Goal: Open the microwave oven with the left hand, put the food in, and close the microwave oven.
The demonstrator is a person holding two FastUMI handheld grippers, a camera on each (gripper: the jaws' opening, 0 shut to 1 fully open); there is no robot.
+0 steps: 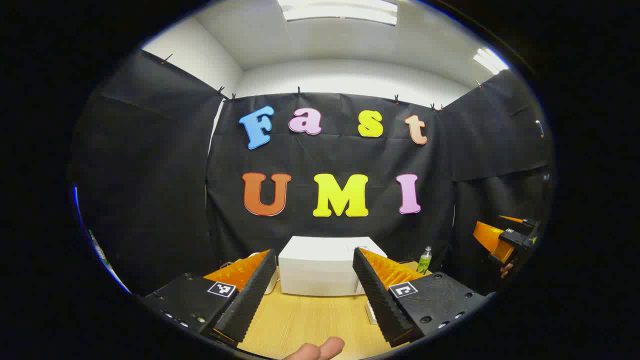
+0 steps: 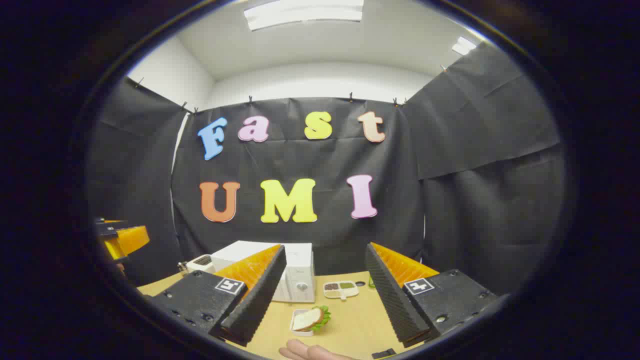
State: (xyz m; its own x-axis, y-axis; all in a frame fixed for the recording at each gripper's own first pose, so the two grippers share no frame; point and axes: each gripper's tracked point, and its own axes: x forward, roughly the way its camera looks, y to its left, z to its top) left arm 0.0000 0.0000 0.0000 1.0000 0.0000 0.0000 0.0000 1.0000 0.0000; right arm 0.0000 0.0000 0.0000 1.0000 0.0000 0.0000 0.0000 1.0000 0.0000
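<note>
The left gripper's finger (image 2: 255, 290) hides the microwave's (image 2: 300, 270) door (front mostly unseen); the tray's (image 2: 340, 288) contents are too small to tell.

Black cloth walls (image 2: 475, 165), white ceiling with strip lights (image 2: 305, 12), wooden table (image 1: 310, 320)

Two hand-held tools, each with a pair of wedge-shaped fingers on dark blocks

In the left gripper view, the left tool (image 1: 314, 295) has long tapering fingers (image 1: 250, 295) with ribbed inner faces, each set on a chunky dark mounting block (image 1: 435, 300) that carries a small square black-and-white marker and several round screw recesses along its edge. In the right gripper view, the right tool (image 2: 325, 295) is built alike: ribbed fingers (image 2: 387, 295), the same square markers, and screw holes in the blocks. A bare fingertip (image 1: 325, 347) shows below the left tool.
</note>
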